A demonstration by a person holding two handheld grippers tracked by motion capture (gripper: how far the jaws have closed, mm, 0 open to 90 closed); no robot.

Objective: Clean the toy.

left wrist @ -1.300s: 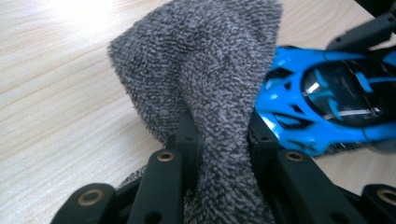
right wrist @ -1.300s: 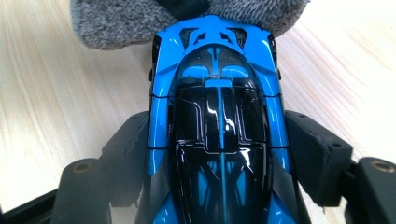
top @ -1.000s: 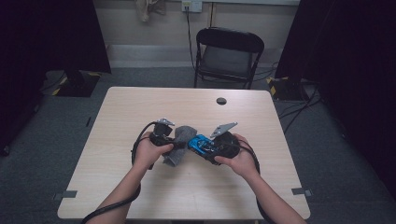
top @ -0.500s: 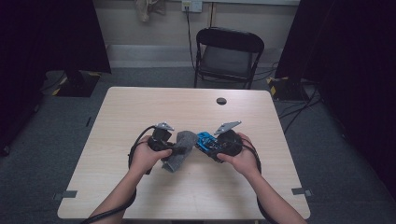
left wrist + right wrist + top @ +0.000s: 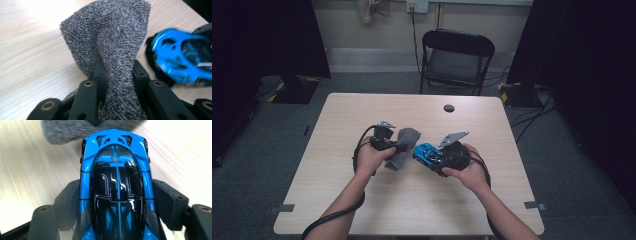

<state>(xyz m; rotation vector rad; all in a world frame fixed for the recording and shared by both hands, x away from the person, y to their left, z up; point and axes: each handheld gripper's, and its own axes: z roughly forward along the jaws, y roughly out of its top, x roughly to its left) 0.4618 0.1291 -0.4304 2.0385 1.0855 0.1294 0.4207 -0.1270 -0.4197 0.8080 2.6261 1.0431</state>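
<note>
A grey terry cloth point(image 5: 112, 42) is pinched between the black jaws of my left gripper point(image 5: 117, 72), which is shut on it; it stands up in a fold above the jaws. In the high view that cloth point(image 5: 404, 145) hangs from the left gripper point(image 5: 399, 148) over the middle of the table. A blue and black toy car point(image 5: 116, 182) sits lengthwise between the jaws of my right gripper point(image 5: 117, 202), clamped by its sides. Seen from above, the car point(image 5: 427, 153) points left toward the cloth, nearly touching it, held by the right gripper point(image 5: 437, 158).
The light wooden table point(image 5: 422, 200) carries a small dark round object point(image 5: 449, 108) near its far edge. Behind the table stands a black folding chair point(image 5: 456, 60). Cables trail from both grippers toward the front edge.
The left hand and cloth have shifted slightly left and away from the car. The right hand with the car has barely moved.
</note>
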